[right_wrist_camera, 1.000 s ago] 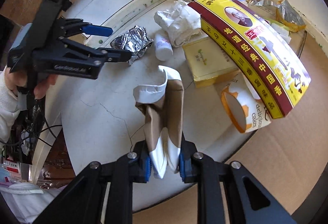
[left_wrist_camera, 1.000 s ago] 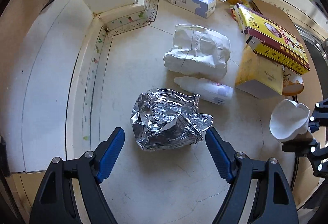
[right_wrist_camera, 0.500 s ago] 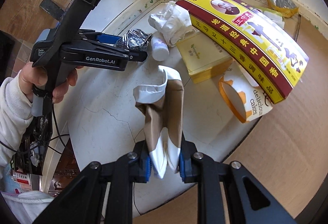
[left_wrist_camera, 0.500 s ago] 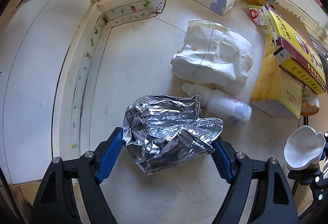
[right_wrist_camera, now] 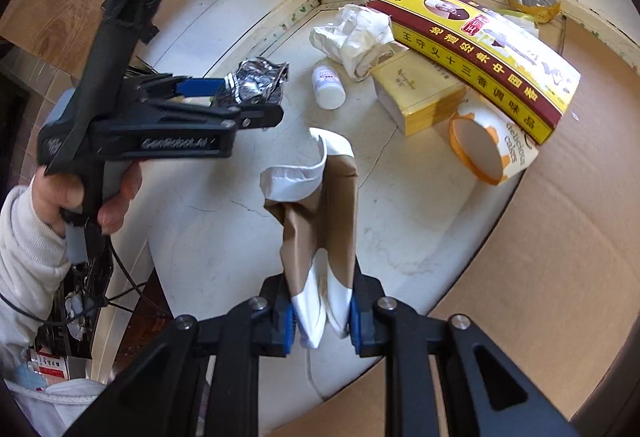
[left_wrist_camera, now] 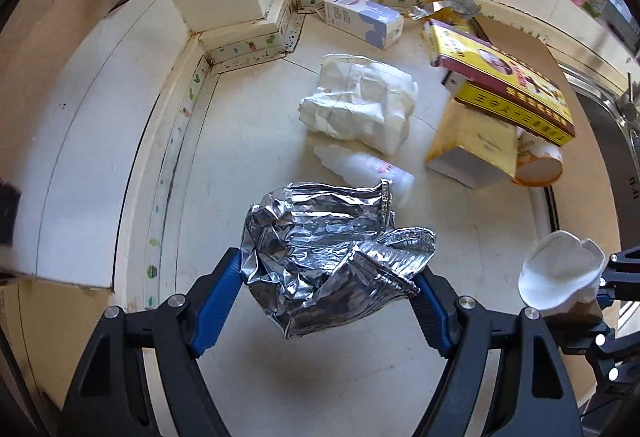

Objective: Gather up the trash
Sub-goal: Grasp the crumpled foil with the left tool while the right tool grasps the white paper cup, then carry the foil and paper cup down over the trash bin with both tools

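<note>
Lifted now: 1 foil bag (left_wrist_camera: 332, 257), 1 crushed cup (right_wrist_camera: 320, 221).

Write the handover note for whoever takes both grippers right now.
Left gripper: shut on the crumpled foil bag, lifted off the counter, its shadow below.
Right gripper: shut on a flattened paper cup, also held in the air.
Done: those two pieces picked up. No bin shows in either view, so where to drop them cannot be told.
Left on the counter: white crumpled paper, small white bottle, blue-and-white carton by the wall, foil wrapper, long yellow-red box leaning on a yellow box, and a cake cup on its side.
</note>
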The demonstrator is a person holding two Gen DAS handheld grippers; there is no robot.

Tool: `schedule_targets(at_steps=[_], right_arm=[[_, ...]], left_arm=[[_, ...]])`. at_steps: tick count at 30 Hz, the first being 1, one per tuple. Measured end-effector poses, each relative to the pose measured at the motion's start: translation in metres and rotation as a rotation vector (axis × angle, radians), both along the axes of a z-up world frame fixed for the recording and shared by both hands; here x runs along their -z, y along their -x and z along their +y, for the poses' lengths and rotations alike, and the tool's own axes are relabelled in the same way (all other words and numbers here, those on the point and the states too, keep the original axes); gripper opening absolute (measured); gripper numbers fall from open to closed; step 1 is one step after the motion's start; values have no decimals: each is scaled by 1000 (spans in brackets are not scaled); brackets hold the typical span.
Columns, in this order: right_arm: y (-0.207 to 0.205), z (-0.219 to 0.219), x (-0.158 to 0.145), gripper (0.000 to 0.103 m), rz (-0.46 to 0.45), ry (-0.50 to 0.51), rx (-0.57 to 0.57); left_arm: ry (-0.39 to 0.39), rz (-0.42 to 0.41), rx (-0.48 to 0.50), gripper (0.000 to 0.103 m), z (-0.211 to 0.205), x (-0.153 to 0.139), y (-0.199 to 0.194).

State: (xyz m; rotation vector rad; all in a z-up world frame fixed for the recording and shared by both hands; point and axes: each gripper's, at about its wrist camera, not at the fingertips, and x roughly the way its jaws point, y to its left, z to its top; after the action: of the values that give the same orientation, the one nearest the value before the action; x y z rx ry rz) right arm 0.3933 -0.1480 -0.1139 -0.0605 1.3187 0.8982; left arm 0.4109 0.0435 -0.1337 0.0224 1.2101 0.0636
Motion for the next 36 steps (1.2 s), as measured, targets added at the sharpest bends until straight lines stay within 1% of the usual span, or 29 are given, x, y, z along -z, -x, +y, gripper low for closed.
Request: schedule_targets(at_steps=[5,9,13,15,21,27,31,34,36], right_arm=[[32,0,-11,20,-3,-6,78],[68,1,-20,20,-8,-12,156],[107,3,-26,20,-19,-14,232],[135,5,-29,20,-23,-21,281],[201,13,-31,20,-20,-29,403],[267,16,-23,20,18,-5,468],[299,15,-15,20,50,23,483],[314,13,-1,20,81,45,492],[320,11,12,20,98,61,496]], left_arm=[[32,-35,45,77,-7,-23,53],[72,-65,89,77,-11,-39,97],[98,-90,132,77,-16,-43,137],[104,-101,160,77,-18,-44,162],[137,-94,221,77,-20,-39,230],[184,-56,257,77,-21,-28,280],[209,-26,271,77,-24,-17,301],[216,-10,281,77,-29,-6,312],[222,3,277,77,-32,7,318]])
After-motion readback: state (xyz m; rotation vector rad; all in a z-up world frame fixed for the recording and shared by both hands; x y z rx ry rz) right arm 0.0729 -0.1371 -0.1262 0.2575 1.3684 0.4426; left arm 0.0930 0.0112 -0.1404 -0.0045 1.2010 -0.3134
